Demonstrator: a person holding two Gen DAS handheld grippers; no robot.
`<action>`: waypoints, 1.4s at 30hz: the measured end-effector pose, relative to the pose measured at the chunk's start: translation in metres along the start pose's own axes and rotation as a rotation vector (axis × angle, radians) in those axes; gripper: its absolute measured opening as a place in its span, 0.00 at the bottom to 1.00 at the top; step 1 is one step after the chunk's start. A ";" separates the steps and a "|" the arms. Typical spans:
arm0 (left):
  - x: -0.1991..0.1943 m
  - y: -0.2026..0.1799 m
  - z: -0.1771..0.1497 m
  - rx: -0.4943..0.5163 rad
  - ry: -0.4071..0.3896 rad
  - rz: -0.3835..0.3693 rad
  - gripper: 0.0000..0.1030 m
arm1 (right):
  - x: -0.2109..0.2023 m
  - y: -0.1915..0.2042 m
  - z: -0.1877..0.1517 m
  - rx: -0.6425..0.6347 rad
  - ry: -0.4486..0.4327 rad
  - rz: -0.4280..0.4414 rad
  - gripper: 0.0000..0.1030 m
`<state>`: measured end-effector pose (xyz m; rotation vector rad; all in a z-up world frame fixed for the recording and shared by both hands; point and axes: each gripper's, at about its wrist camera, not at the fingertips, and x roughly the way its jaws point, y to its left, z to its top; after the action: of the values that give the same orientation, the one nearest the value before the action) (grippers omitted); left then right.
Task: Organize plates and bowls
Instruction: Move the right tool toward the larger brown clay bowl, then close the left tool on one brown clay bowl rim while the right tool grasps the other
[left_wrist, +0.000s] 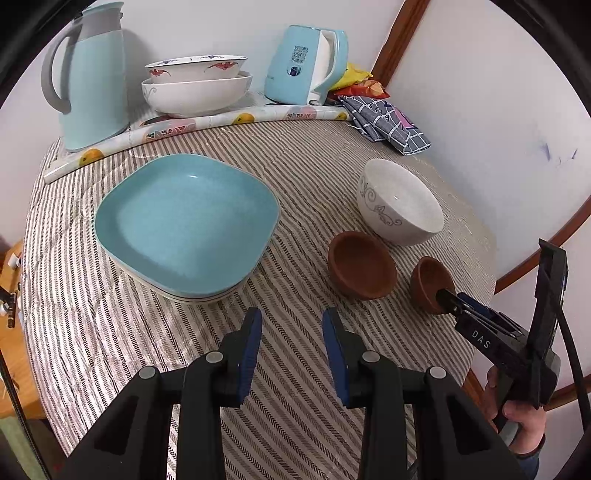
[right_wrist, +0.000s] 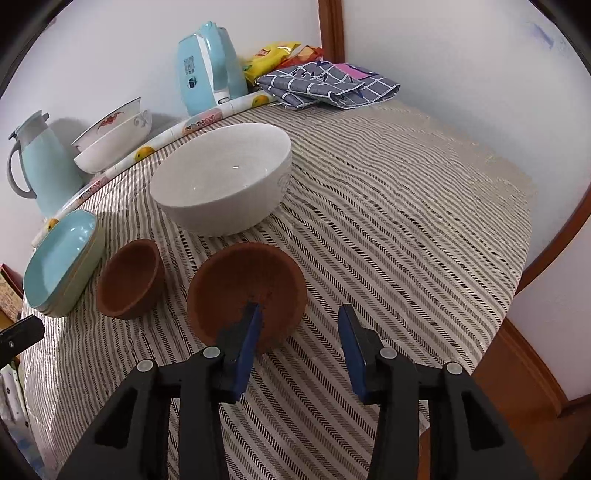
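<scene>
Jaws of the right gripper (right_wrist: 299, 325) straddle, unclamped, a small rust-brown matte bowl's (right_wrist: 247, 291) rim.

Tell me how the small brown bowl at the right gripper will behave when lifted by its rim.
The small brown bowl looks like matte, unglazed clay, so probably grippy but brittle. Its rounded base may rock or tip. Held by one wall only, it could pivot between the fingers.

I look onto a table under a striped cloth (left_wrist: 295, 177), set against white walls (left_wrist: 480, 92) with brown wooden trim (left_wrist: 397, 44).
</scene>
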<state>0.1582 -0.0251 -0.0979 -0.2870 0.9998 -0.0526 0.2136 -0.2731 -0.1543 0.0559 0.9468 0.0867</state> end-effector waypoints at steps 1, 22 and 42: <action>0.001 0.000 0.000 -0.001 0.002 0.002 0.32 | 0.000 0.000 0.000 -0.003 -0.001 0.000 0.38; 0.012 0.001 0.006 0.000 0.015 0.014 0.32 | 0.009 0.003 0.006 0.000 0.017 0.037 0.26; 0.049 -0.036 0.031 0.069 0.024 -0.018 0.32 | 0.028 -0.002 0.020 -0.008 0.058 0.089 0.26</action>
<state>0.2135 -0.0615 -0.1135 -0.2327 1.0172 -0.1072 0.2459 -0.2728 -0.1658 0.0886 1.0019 0.1755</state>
